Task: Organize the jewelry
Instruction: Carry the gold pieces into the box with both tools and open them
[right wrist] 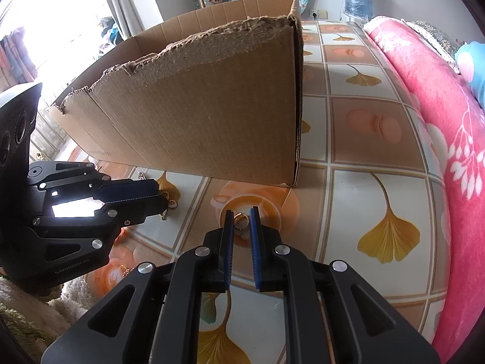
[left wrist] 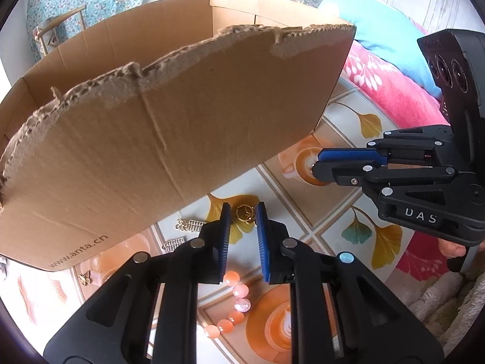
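Black claw arms fill the near foreground of both wrist views. Beyond them the largest thing is the torn cardboard box [left wrist: 169, 115], open-topped, standing on the patterned tabletop [right wrist: 372, 188] with its ragged front wall facing both claws. To the right runs a pink flowered blanket [right wrist: 439, 127] with someone in a light blue top lying further back.

The left claw [left wrist: 244, 212] has narrowed around a gold ring pendant [left wrist: 245, 214], which sits between the blue pads at the very tips; whether the pads already press it I cannot tell. The right claw [right wrist: 241, 219] is nearly closed on a small gold ring [right wrist: 241, 220] at its tips, held just over the tabletop.

Both pieces lie straight ahead of their claws, short of the box, so the box is probably where they go: up and over the torn edge.

Smaller bits remain loose: a peach bead bracelet [left wrist: 235, 303], two little abacus charms [left wrist: 189, 224] and a butterfly charm [left wrist: 84, 278].
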### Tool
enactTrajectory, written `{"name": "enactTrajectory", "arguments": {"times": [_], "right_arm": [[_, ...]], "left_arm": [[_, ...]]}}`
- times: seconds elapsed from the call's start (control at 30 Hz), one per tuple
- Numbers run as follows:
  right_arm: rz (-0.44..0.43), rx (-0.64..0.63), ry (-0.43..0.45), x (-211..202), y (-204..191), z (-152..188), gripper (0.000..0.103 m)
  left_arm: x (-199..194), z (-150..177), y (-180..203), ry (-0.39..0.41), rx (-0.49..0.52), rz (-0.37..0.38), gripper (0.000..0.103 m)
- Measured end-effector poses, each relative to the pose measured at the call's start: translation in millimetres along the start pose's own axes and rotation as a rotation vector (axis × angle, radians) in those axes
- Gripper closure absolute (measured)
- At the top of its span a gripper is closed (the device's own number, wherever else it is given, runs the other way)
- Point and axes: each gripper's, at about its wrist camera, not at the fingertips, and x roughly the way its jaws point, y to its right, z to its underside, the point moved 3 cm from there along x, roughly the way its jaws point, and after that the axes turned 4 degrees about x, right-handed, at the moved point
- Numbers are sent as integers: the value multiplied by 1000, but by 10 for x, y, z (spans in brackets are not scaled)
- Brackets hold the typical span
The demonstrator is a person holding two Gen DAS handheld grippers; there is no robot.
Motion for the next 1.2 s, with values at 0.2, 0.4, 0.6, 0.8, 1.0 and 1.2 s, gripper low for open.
{"name": "enactTrajectory", "arguments": {"times": [0.2, 0.4, 0.6, 0.8, 1.0, 1.2], "right_arm": [[2, -2, 1, -2, 2, -1, 92], [5, -10, 4, -3, -16, -2, 92], [-7, -2, 5, -10, -2, -2, 92], [-6, 3, 13, -50, 28, -19, 92], [-2, -3, 53, -262, -12, -62, 92], [-29, -44, 129, -738, -192, -199, 92]], "left_arm": [[62, -30, 73, 4, 20, -19, 89], [72, -30, 146, 8, 54, -37, 94], [35, -24, 109, 15, 45, -36, 94], [-88, -32, 110, 43, 52, -35, 94], [-359, -38, 111, 82, 52, -19, 94], [-872, -134, 87, 178, 39, 12, 94]]}}
